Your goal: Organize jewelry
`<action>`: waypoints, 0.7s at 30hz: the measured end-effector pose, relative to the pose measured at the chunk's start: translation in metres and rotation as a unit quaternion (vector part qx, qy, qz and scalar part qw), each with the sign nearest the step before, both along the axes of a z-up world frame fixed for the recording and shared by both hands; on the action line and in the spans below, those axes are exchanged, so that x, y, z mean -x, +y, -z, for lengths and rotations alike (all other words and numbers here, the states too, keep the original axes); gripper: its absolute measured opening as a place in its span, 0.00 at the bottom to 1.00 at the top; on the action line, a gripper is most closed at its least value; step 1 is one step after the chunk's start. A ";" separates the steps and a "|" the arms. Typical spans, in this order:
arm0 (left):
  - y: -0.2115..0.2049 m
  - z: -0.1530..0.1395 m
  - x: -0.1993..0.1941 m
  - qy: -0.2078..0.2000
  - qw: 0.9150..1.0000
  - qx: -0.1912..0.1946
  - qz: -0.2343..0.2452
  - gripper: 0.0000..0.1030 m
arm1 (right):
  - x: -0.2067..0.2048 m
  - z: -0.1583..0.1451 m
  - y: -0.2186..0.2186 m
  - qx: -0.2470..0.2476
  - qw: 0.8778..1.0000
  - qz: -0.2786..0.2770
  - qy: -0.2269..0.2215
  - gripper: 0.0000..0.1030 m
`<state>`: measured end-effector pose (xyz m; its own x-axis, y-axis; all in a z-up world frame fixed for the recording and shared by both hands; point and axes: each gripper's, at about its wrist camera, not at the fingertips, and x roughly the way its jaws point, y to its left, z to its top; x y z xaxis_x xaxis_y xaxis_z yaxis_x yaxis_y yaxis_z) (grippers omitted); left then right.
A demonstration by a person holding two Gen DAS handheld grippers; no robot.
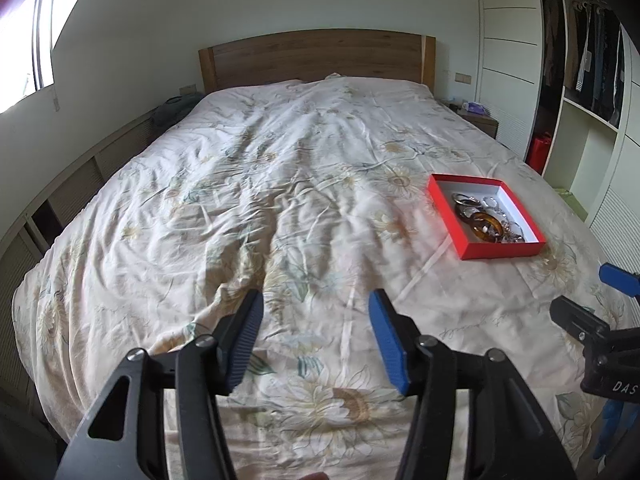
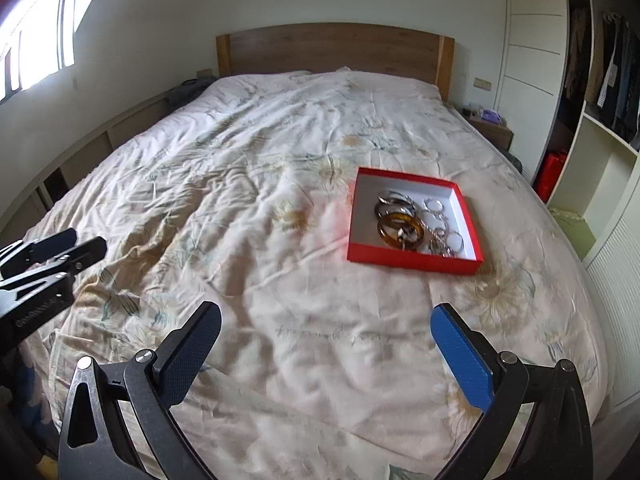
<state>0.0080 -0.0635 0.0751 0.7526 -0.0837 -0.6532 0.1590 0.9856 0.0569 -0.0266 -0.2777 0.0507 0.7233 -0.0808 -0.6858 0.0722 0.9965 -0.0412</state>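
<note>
My left gripper [image 1: 316,312] is spread wide, nothing between the pads, hanging over the flowered bedspread [image 1: 280,184]. My right gripper [image 2: 326,326] is spread wide too, also empty. Red box [image 2: 416,262] sits on the bedspread ahead of the right gripper, apart from both. Inside it: amber bangle [image 2: 400,230], metal bangles [image 2: 390,202], small rings [image 2: 434,204]. Wooden headboard [image 2: 336,48] behind.

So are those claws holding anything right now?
No. The left claw and right claw are open and empty above the bedspread.
</note>
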 end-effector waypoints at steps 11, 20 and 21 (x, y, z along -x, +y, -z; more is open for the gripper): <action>0.009 0.007 0.009 0.002 1.000 -0.003 -0.007 0.53 | 0.010 0.021 -0.002 0.000 1.000 0.011 0.021 1.00; 0.008 0.012 0.014 0.005 1.000 -0.009 -0.004 0.53 | 0.015 0.029 -0.013 -0.010 0.999 0.023 0.027 1.00; 0.007 0.013 0.014 0.005 1.000 -0.010 -0.004 0.53 | 0.015 0.030 -0.014 -0.011 0.999 0.024 0.027 1.00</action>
